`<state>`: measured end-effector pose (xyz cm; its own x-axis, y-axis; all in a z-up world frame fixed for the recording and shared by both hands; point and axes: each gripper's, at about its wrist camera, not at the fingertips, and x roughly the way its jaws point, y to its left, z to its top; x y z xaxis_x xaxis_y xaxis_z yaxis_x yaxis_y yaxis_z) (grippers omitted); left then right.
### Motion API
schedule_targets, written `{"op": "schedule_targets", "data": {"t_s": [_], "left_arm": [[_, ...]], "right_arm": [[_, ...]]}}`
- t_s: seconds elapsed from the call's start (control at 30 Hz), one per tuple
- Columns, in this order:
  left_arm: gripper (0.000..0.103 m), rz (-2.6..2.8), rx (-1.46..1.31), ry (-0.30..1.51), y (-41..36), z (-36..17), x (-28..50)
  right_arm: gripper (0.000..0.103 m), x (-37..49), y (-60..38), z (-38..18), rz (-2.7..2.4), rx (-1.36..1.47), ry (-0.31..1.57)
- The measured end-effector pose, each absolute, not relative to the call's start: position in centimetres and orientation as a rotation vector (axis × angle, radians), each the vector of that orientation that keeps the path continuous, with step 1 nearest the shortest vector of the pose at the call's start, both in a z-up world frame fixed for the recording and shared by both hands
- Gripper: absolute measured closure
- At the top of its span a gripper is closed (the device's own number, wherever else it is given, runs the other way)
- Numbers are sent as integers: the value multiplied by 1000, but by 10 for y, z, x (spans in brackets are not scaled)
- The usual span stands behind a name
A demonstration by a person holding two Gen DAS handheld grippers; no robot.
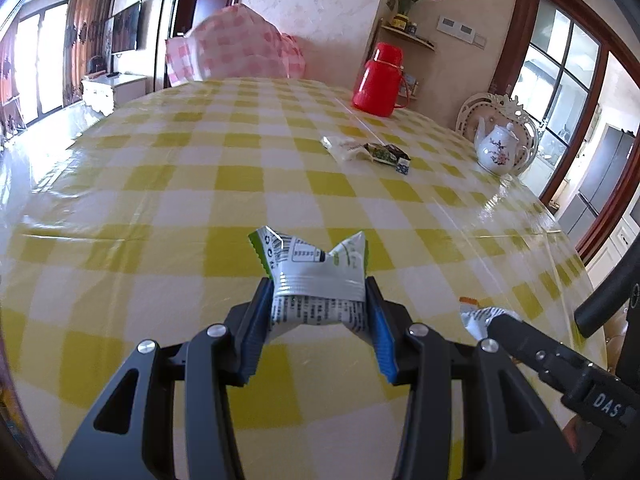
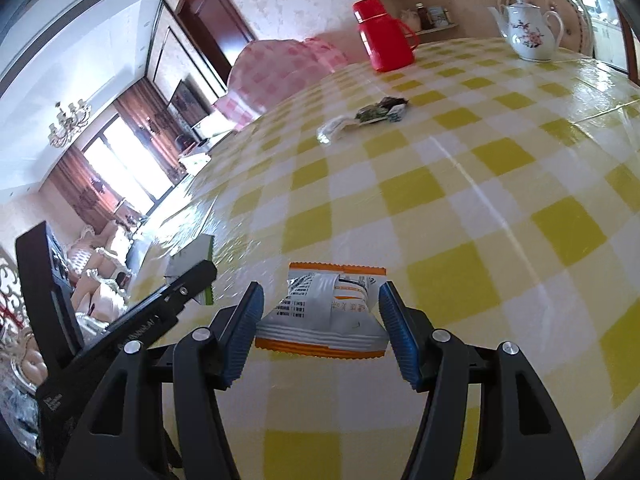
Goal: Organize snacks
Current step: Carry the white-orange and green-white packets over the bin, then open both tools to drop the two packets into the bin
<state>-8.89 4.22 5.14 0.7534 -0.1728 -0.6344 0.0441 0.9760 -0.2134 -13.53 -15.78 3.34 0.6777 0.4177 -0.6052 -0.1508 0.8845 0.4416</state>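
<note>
My left gripper [image 1: 319, 300] is shut on a green-and-white snack packet [image 1: 316, 276], which is crumpled between the blue pads just above the yellow checked tablecloth [image 1: 160, 200]. My right gripper [image 2: 320, 304] is open around an orange-and-white snack packet [image 2: 328, 316] that lies flat on the tablecloth [image 2: 480, 200]; the pads stand beside it with small gaps. That packet's corner shows in the left wrist view [image 1: 476, 312] by the right gripper's finger. The green packet's edge shows in the right wrist view [image 2: 196, 256]. A small pile of other snack packets [image 1: 368, 152] lies farther back on the table, and it also shows in the right wrist view [image 2: 364, 118].
A red thermos jug [image 1: 380, 80] [image 2: 384, 36] and a white floral teapot [image 1: 500, 150] [image 2: 528, 32] stand at the far side of the table. A pink checked covered chair [image 1: 236, 48] is behind the table. The table edge falls away to the right.
</note>
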Motion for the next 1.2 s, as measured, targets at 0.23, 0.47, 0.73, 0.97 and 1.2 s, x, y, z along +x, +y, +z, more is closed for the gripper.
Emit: {"op": "schedule_targets", "data": {"t_s": [0.23,0.47,0.73,0.97,1.2], "left_arm": [[57,-89,-216,678,89,66,-125],[57,-30,-256,646,147,74,-162],[57,64,-296,633,216,77,-205],[56,254,-314,631,300,83,-252],[7,512,-320,588,349,100,-288]], "right_arm": [[44,-154,-122,40,401,338,778],[44,-166,-74,48,474,269,787],[44,-184,2,61,612,186,819],[44,-227,105,69,830,54,827],[20,-251,159,48,1059,59,909]]}}
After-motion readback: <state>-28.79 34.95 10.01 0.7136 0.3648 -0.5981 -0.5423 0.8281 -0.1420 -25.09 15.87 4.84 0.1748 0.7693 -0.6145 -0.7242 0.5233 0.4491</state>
